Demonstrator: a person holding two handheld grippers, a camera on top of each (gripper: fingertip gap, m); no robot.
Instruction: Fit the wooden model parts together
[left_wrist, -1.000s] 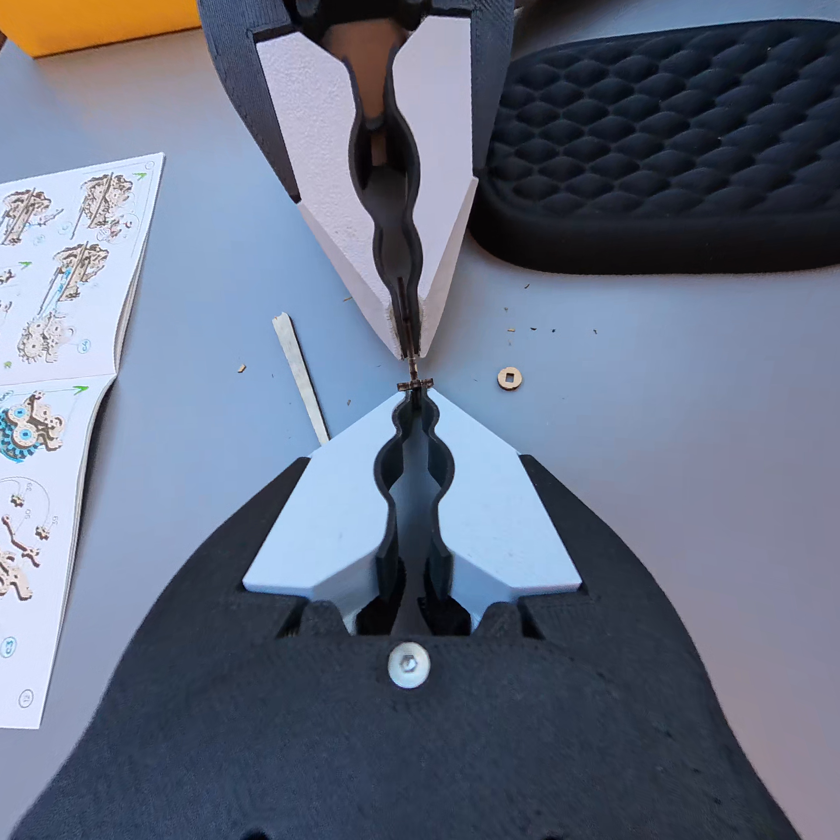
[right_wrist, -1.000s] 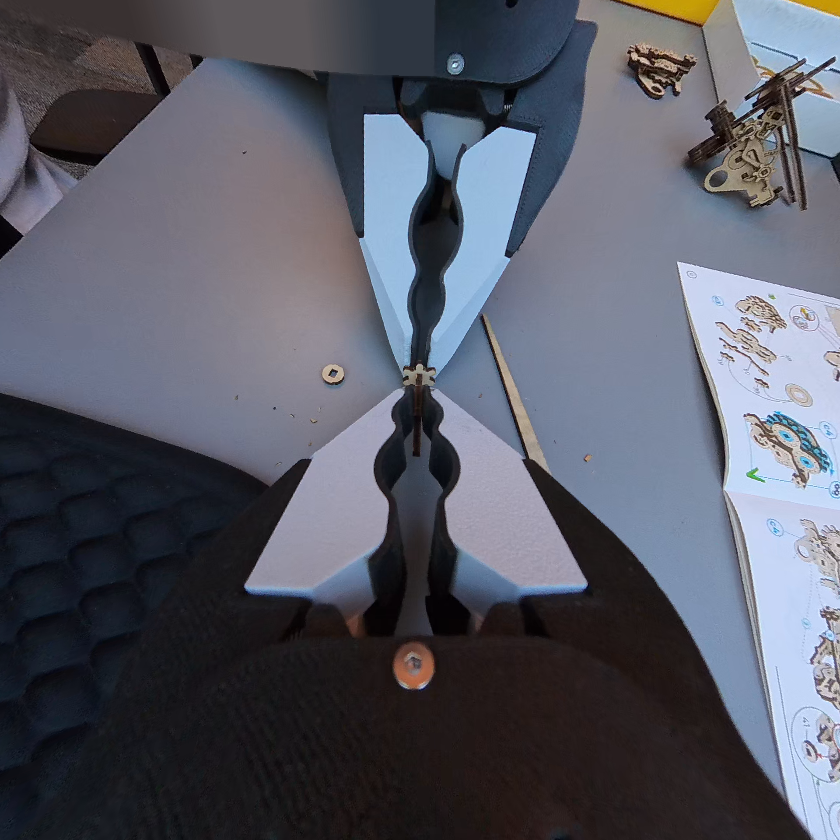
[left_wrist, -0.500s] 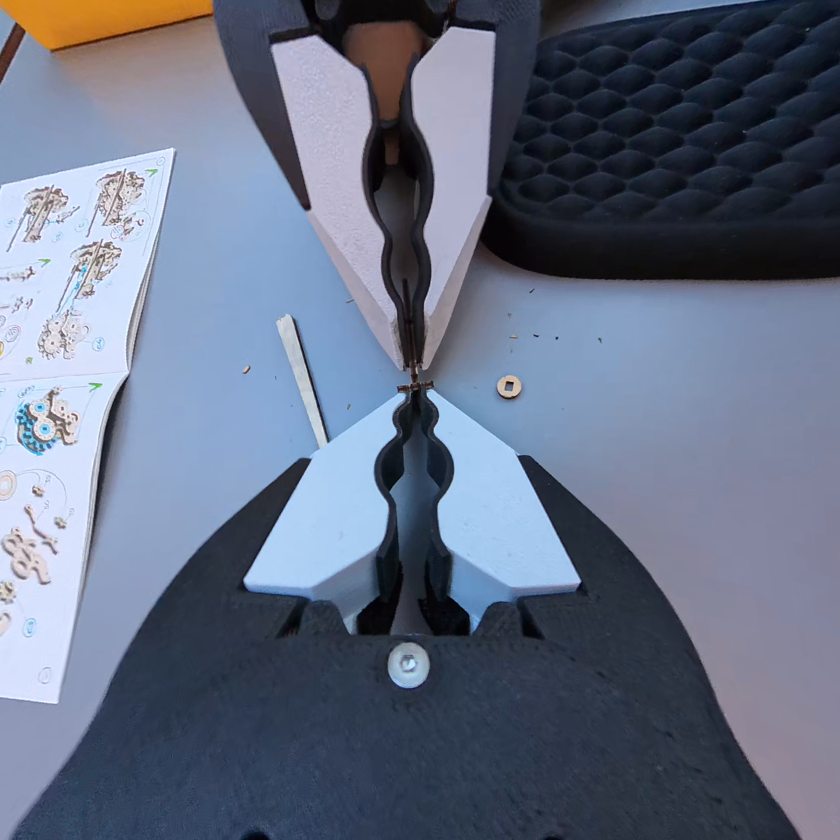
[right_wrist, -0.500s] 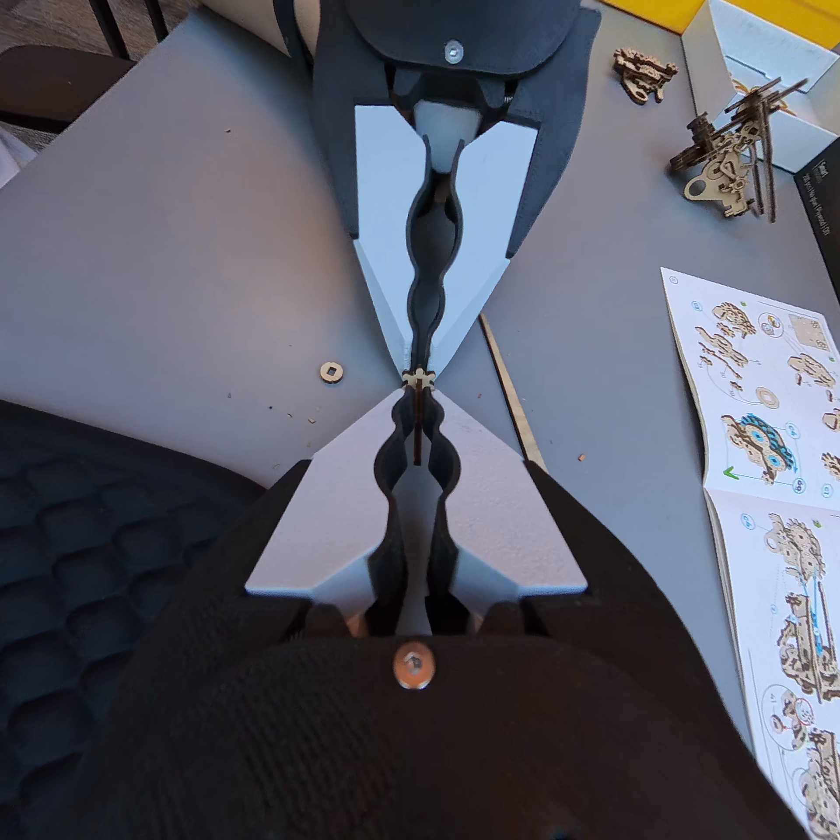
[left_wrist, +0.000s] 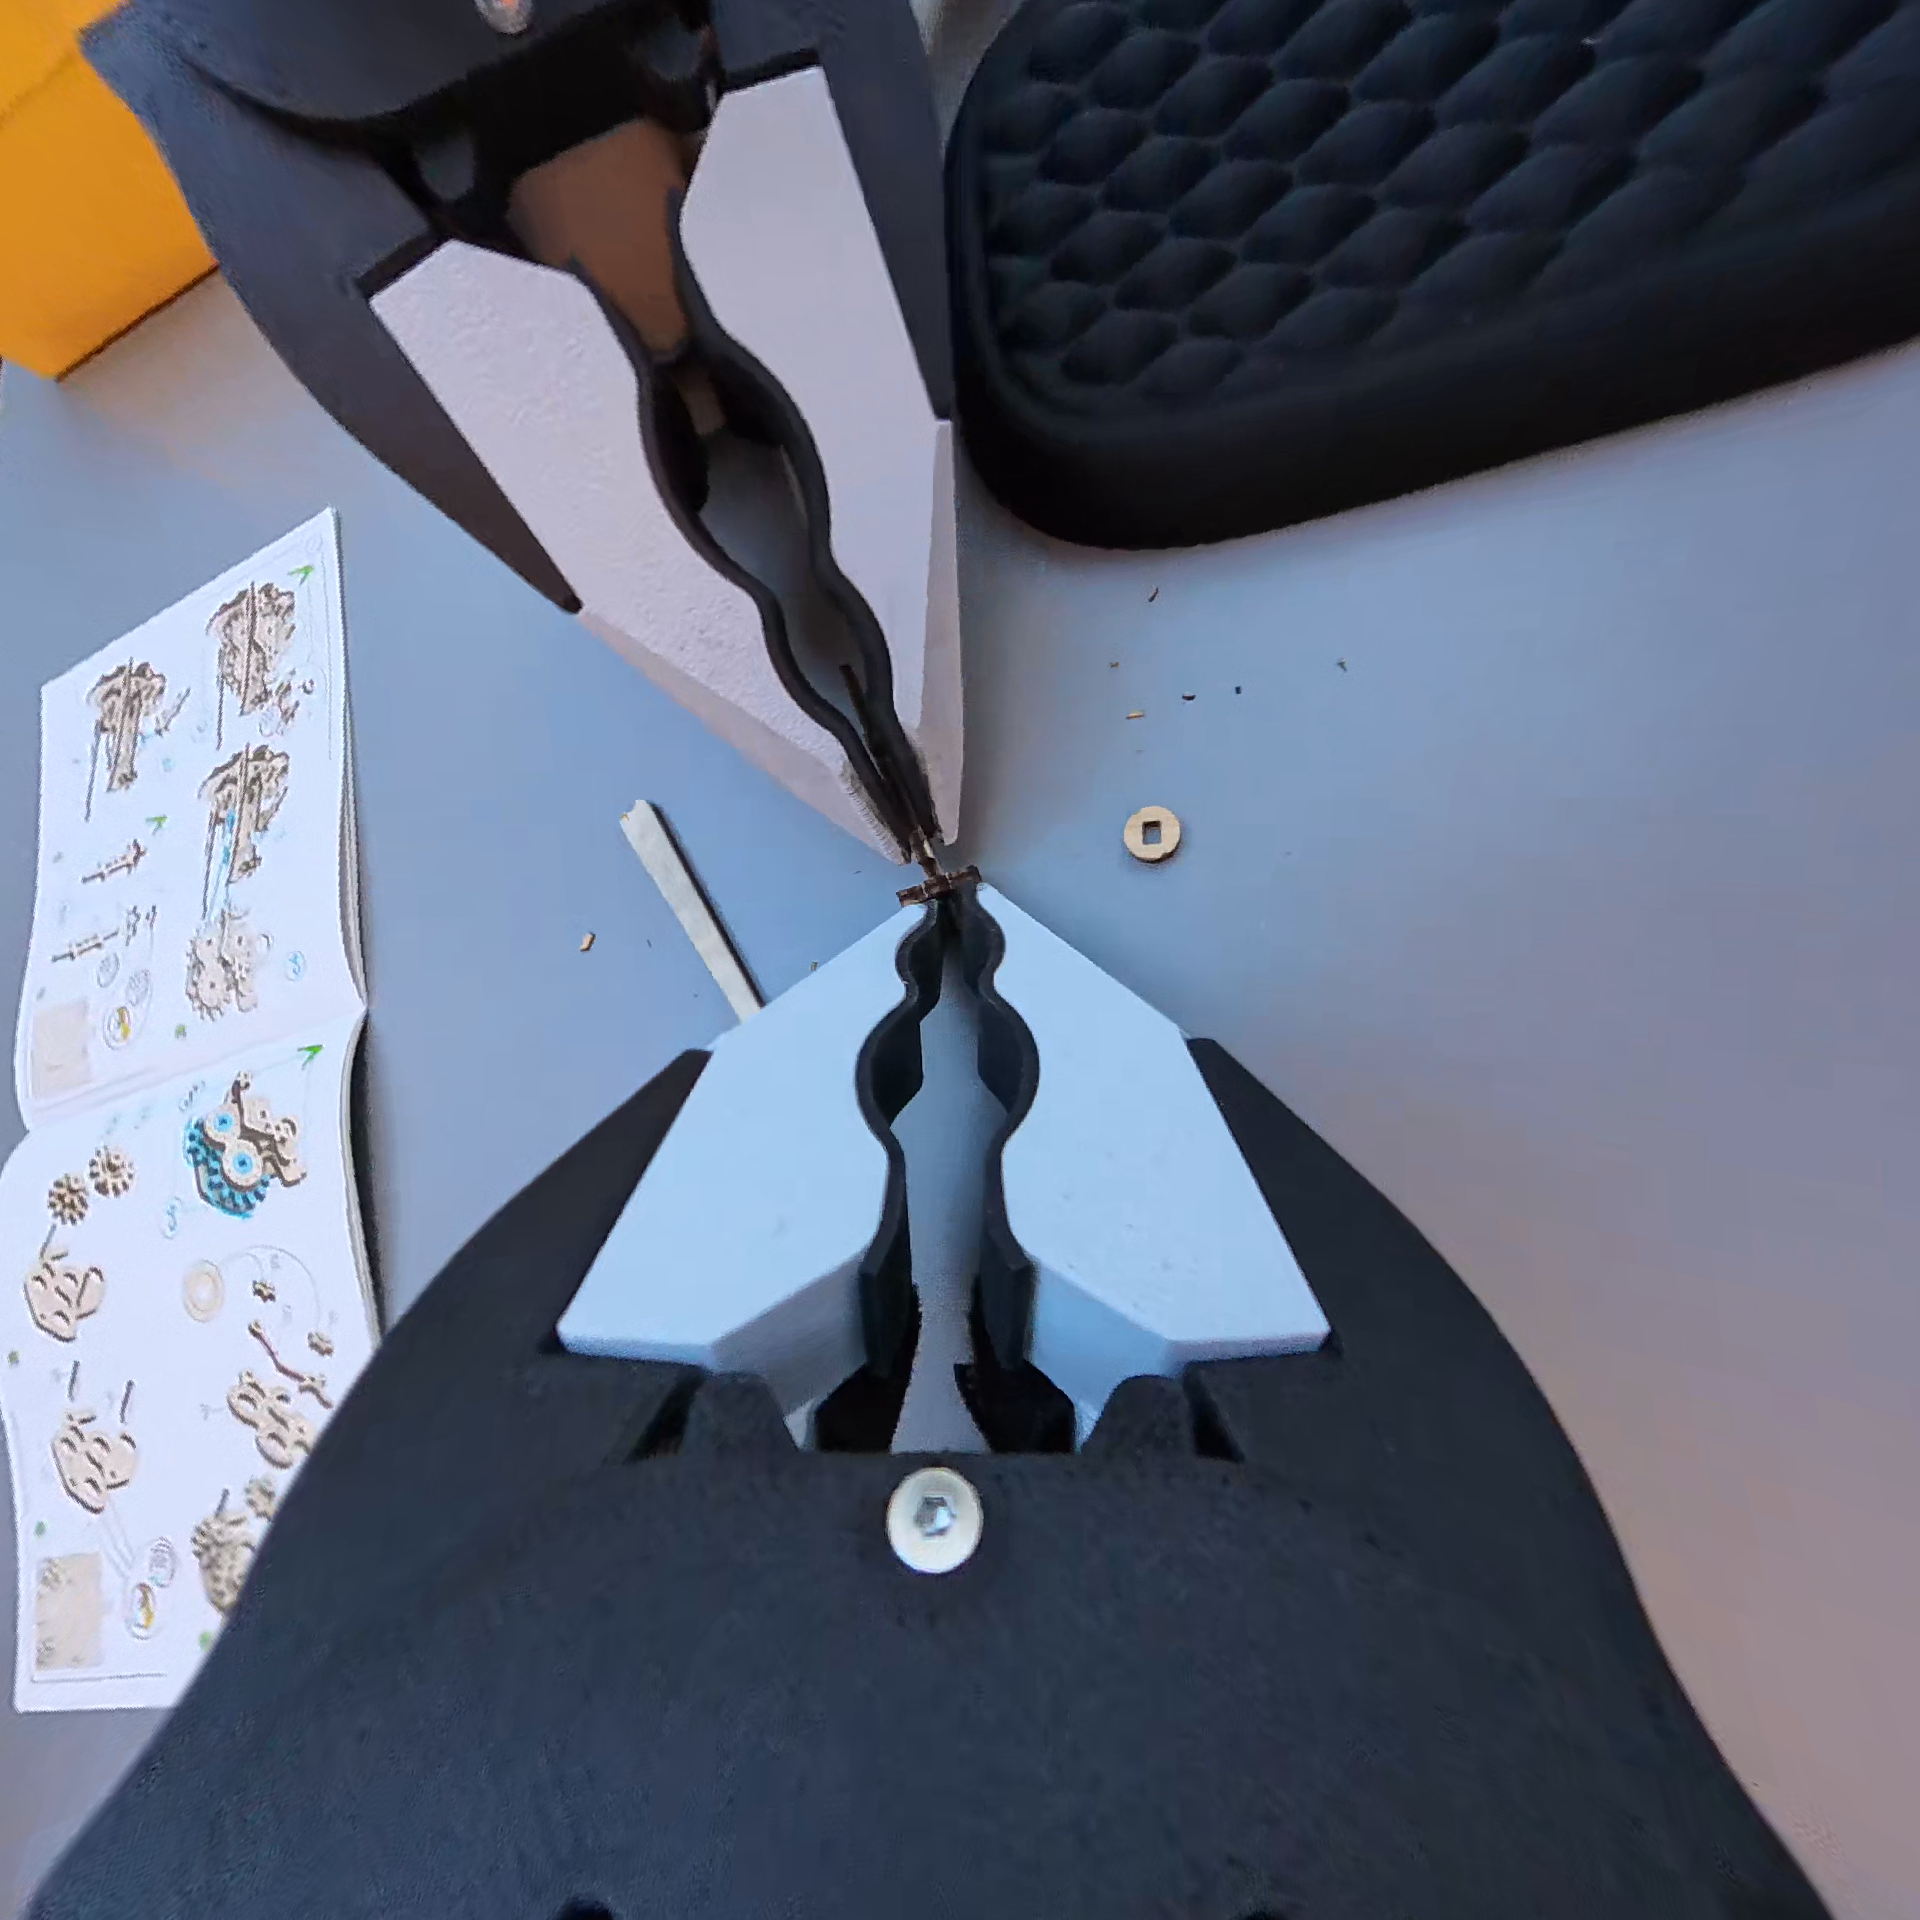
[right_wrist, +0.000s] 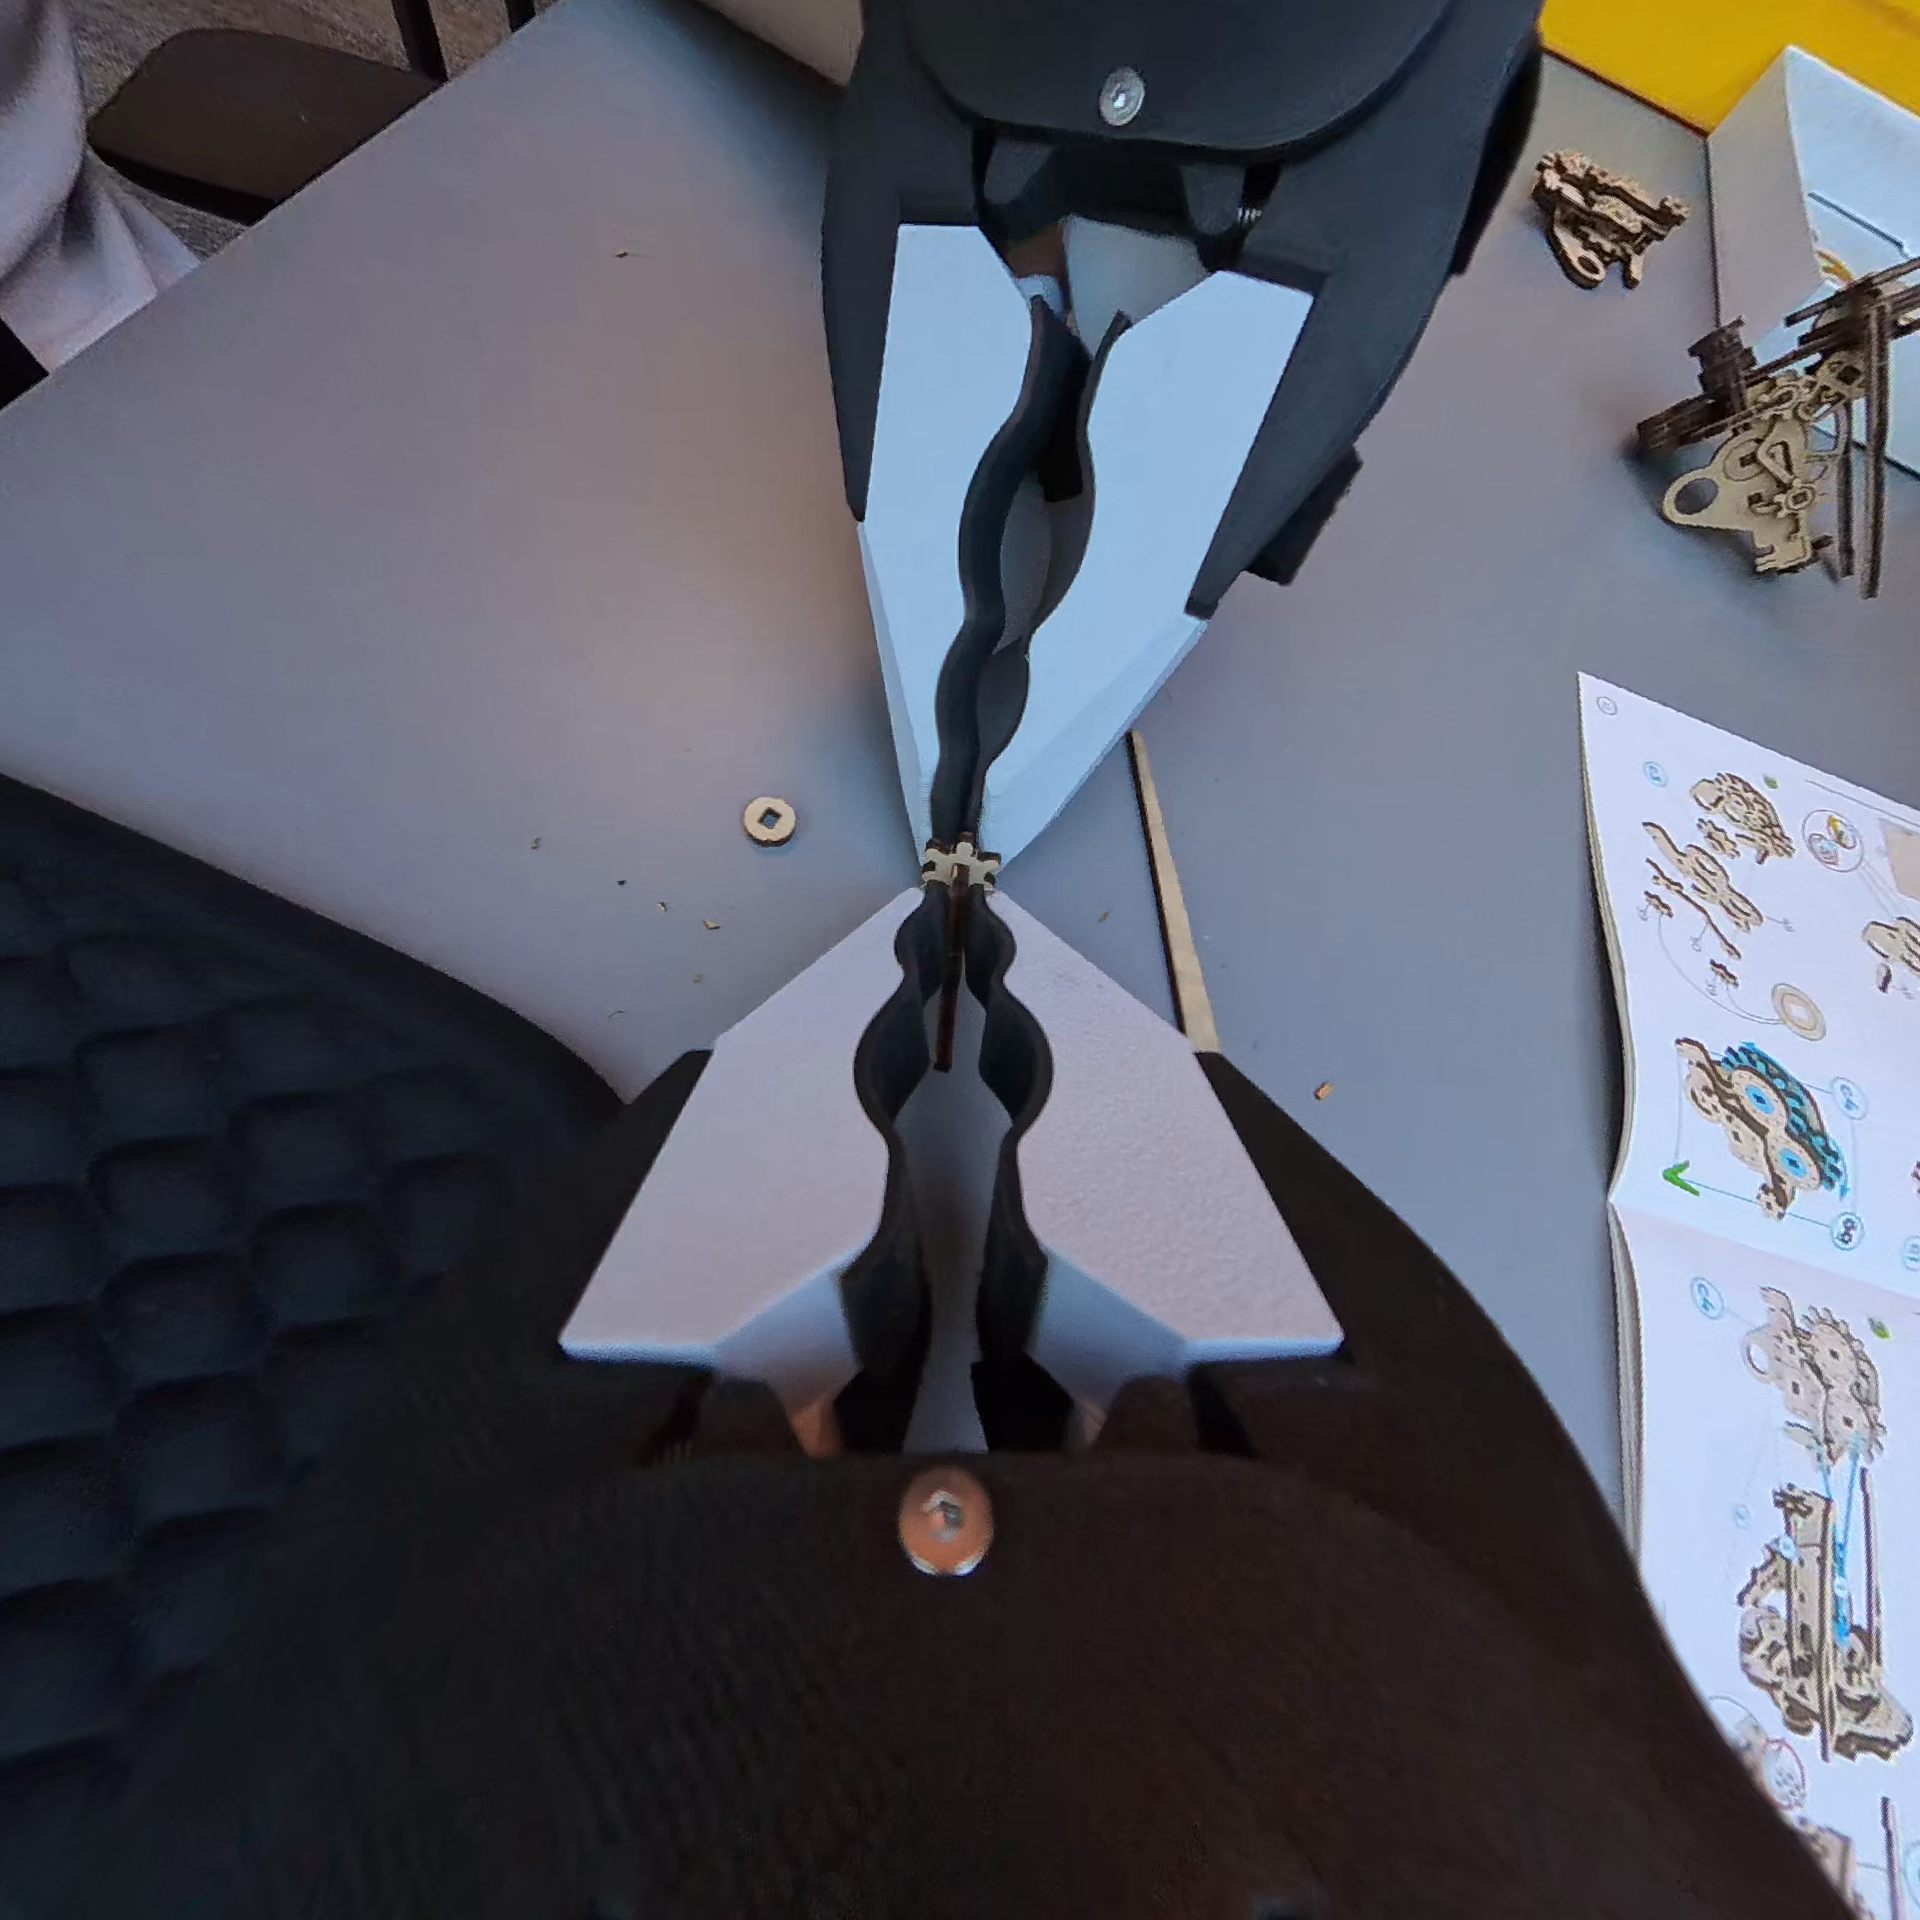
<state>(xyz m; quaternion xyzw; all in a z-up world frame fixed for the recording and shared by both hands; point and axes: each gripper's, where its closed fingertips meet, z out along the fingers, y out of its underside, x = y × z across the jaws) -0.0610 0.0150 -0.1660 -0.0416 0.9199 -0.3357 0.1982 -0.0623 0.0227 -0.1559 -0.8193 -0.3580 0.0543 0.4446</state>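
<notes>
Grey tabletop (left_wrist: 1558, 935) fills both views, with a black honeycomb-textured pad (left_wrist: 1455, 260) along one side and specks of wood dust scattered between.

I have the two claws meeting tip to tip above it. My left gripper (left_wrist: 943, 906) is clenched on a small pale toothed wooden gear (right_wrist: 961, 864), pinched by its rim so that its centre hole faces the other claw. My right gripper (right_wrist: 958, 914) is clenched on a thin dark wooden pin (right_wrist: 948, 997), held lengthwise between the pads so that its end pokes out toward the gear. I judge the pin's end is at or just inside the gear's hole, though the joint is too small to tell how deep. Holding each piece at the very tips leaves the mating ends clear.

A round wooden washer with a square hole (left_wrist: 1152, 834) lies loose near the tips, and a flat pale wooden strip (left_wrist: 686, 904) rests beside them, probably spares waiting their turn. A partly built wooden mechanism (right_wrist: 1766, 457) stands well apart.

An open white instruction booklet (left_wrist: 197, 1039) shows coloured assembly drawings; its print is too small for me to read, and I see no brand mark.
</notes>
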